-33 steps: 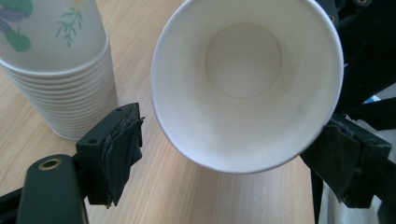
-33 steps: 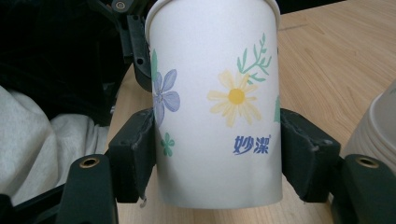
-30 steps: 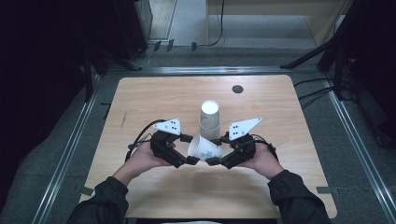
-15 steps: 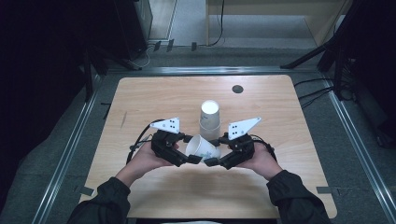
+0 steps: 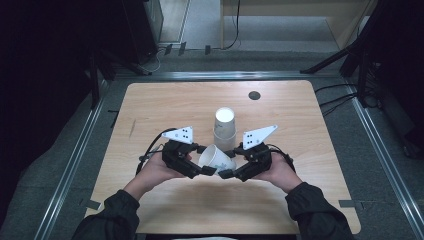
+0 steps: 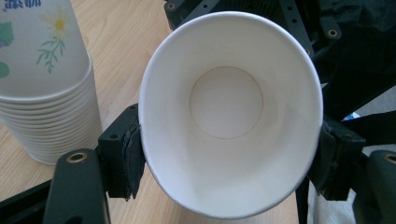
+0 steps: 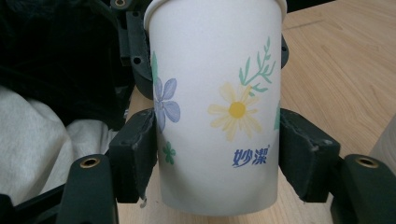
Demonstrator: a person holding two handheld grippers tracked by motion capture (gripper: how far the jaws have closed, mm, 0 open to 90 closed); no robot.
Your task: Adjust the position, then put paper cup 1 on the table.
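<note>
A white paper cup [image 5: 216, 159] printed with flowers lies on its side in the air between both grippers, just above the table. Its mouth faces my left gripper [image 5: 204, 161]. That gripper's jaws have just been closing, and in the left gripper view the pads [image 6: 130, 158] press the rim of the cup [image 6: 226, 116] into an oval. My right gripper [image 5: 229, 162] is shut on the cup's [image 7: 219, 107] lower wall, one pad [image 7: 140, 149] on each side. Behind them an upside-down stack of cups [image 5: 224, 127] stands on the table.
The wooden table [image 5: 150, 110] has a black round hole cover [image 5: 254, 95] at the back right. Metal rails [image 5: 75, 160] run along its sides. The stack of cups [image 6: 46, 93] stands close beside the left jaws. Both forearms come in over the front edge.
The left gripper's jaws have drawn in onto the cup's rim. Both hands and the cup have stayed where they were.
</note>
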